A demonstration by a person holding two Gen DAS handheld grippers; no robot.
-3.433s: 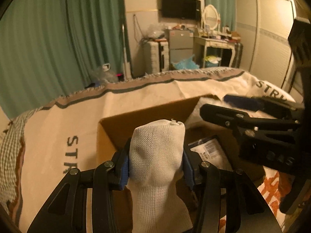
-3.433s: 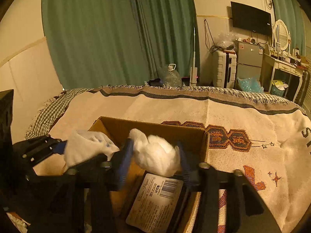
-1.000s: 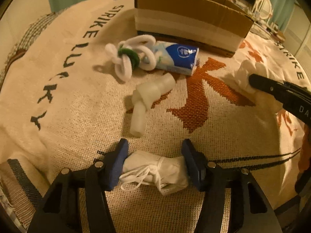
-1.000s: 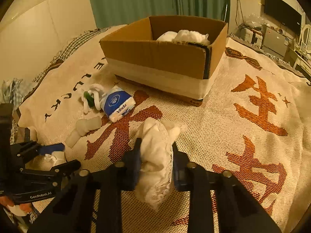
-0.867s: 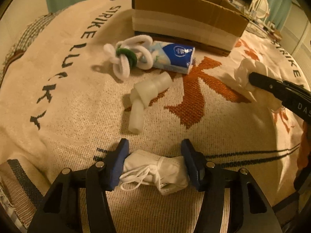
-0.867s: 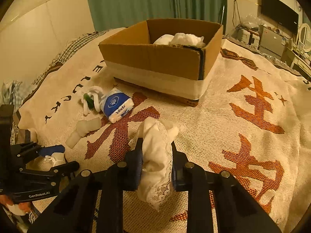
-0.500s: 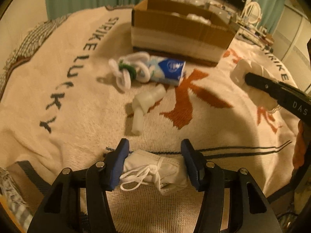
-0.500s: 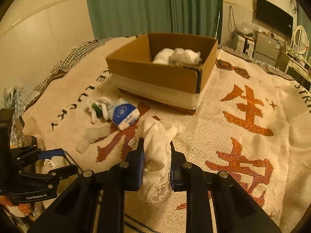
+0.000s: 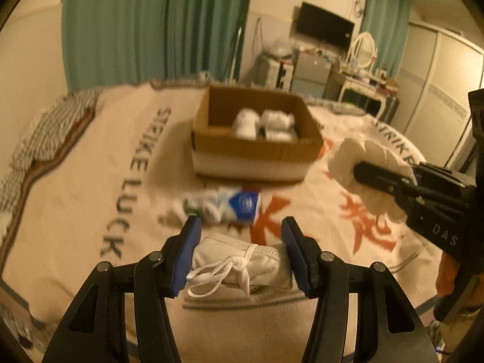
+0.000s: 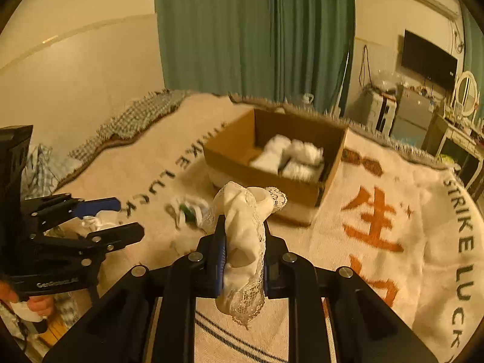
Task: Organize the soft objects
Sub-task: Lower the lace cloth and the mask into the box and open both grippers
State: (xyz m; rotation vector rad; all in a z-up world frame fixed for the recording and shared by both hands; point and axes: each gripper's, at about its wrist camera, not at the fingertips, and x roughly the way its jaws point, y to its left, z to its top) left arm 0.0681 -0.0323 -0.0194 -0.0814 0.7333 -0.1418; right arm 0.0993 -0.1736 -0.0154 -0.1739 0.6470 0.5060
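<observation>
Left gripper (image 9: 240, 252) is raised above the cream woven blanket with black lettering and orange characters (image 9: 90, 163), pointing forward and level toward the open brown cardboard box (image 9: 257, 148). Its blue-padded fingers (image 9: 187, 252) are clenched on a folded white face mask with loose ear loops (image 9: 242, 264), held crosswise between the pads, loops dangling toward the left pad. The box sits ahead of this gripper, slightly right, with several white soft bundles (image 9: 263, 124) inside. Between gripper and box, on the blanket, lie a blue-and-white tissue pack (image 9: 242, 207) and, touching its left side, a blurred white-and-green fuzzy item (image 9: 193, 208).

Right gripper (image 10: 243, 249) is also lifted off the blanket, aimed forward and tilted slightly down toward the box (image 10: 272, 163). Its jaws are squeezed nearly together on a bunched white lace-trimmed cloth (image 10: 245, 236), which sticks up above the fingertips and hangs below them with a lace edge. In the left wrist view this gripper (image 9: 384, 178) enters from the right, off the box's right front corner. In the right wrist view the left gripper (image 10: 99, 220) is to the left and lower, held by a hand (image 10: 33, 305) at the bottom left edge.
</observation>
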